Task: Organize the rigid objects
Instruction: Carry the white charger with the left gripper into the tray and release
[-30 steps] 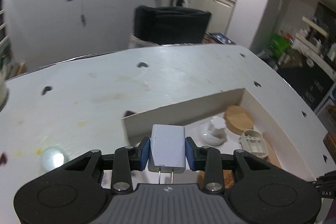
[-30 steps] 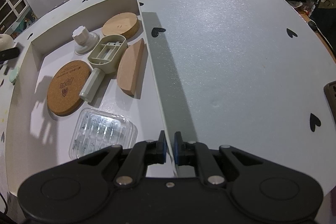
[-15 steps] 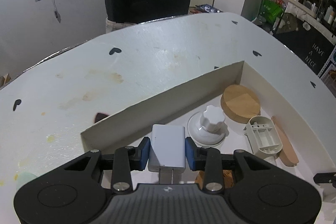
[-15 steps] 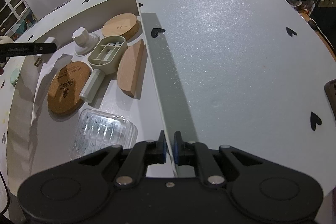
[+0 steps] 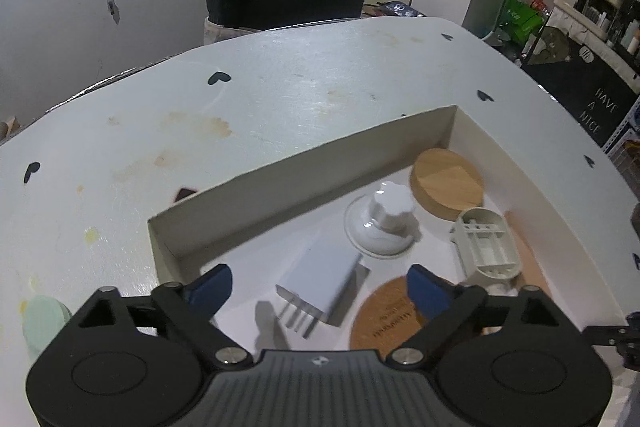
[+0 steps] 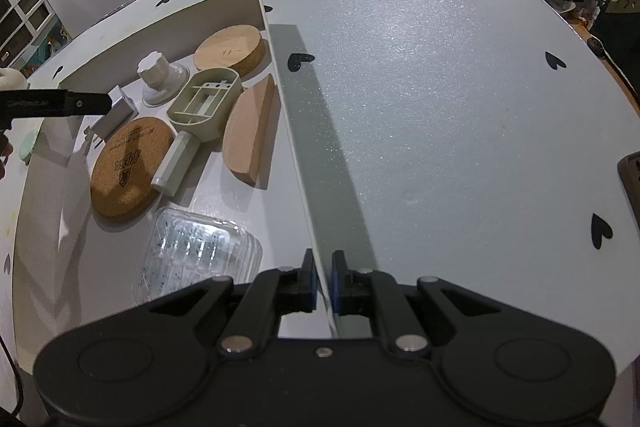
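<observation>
The left tongs (image 5: 318, 289) are angled steeply downward, jaws just spread wide and gripping nothing; the right tongs (image 6: 323, 277) are held pinched nearly shut, also tilted downward.

Right gripper (image 6: 323, 281) pinching the box wall (image 6: 296, 143) (charger (image 6: 116, 113) inside)
</observation>
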